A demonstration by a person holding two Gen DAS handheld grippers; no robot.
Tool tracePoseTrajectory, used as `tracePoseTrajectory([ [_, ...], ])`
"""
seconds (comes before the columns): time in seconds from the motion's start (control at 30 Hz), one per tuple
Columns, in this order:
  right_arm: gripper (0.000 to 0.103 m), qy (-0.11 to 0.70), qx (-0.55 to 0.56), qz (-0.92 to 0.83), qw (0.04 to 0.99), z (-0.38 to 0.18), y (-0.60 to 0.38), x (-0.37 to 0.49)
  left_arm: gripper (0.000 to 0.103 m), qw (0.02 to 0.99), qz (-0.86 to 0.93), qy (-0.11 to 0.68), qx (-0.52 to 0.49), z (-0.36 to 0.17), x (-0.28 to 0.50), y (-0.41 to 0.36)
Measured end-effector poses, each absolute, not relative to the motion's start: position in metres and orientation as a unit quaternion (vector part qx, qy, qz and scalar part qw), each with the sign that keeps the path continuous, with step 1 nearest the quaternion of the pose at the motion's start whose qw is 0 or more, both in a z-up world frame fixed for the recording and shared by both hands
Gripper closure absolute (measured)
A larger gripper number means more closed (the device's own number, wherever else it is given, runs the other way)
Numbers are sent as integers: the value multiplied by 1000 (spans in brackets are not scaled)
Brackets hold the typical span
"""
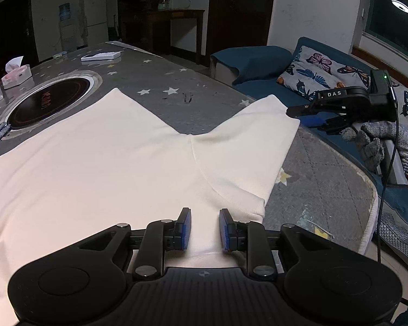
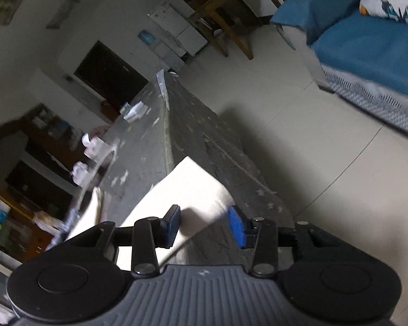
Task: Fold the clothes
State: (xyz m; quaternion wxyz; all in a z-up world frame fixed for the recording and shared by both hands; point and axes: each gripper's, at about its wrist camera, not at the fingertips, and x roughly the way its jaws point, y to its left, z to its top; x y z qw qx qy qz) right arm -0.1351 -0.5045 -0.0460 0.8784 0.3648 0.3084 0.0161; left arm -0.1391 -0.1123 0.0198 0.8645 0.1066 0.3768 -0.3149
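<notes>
A cream-white garment [image 1: 100, 163] lies spread flat on the grey star-patterned table [image 1: 155, 73], one sleeve [image 1: 247, 146] pointing to the right edge. My left gripper [image 1: 204, 229] is open, its blue pads low over the near edge of the cloth, one on each side of a strip of it. My right gripper [image 1: 307, 115] shows in the left wrist view at the sleeve's far end by the table edge. In the right wrist view the right gripper [image 2: 204, 226] is open around the sleeve end [image 2: 187, 190], which overhangs the table edge.
A round black hotplate [image 1: 49, 103] is set in the table at left. Tissue boxes [image 1: 16, 74] and a flat white box [image 1: 100, 55] stand further back. A blue sofa with a butterfly cushion [image 1: 321, 73] lies right of the table. A gloved hand [image 1: 378, 141] holds the right gripper.
</notes>
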Motion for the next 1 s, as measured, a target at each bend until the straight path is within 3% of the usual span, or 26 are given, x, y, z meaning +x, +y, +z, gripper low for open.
tracePoseTrajectory([
  [0.23, 94, 281, 421, 26, 862, -57, -526, -140, 75, 864, -314, 378, 107, 20, -138, -116],
  [0.77, 99, 200, 392, 121, 890, 34, -488, -146, 71, 867, -316, 368, 112, 19, -141, -122],
  [1.0, 99, 194, 344, 231, 889, 90, -417, -126, 67, 878, -306, 355, 93, 33, -150, -99],
])
